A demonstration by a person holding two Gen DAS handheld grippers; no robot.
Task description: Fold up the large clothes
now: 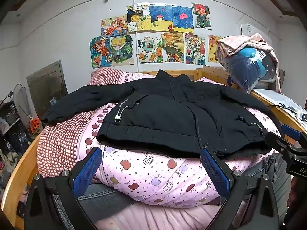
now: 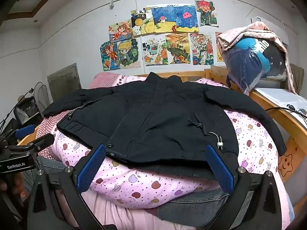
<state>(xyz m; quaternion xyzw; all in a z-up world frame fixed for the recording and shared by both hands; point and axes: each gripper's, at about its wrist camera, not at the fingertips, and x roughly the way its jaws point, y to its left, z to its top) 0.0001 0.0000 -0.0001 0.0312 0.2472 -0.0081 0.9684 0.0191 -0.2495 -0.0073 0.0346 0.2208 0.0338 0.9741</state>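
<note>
Black jacket lying front up, sleeves spread, on pink apple-print quilt over bed. Left tool and right tool hovering at near hem, both gaping wide, gripping nothing, likely readying first fold.

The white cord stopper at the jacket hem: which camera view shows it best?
The left wrist view. There the white cord stopper sits unobstructed on the black jacket, with its cord loop visible. The right wrist view shows another stopper, smaller, beside the blue finger.
</note>
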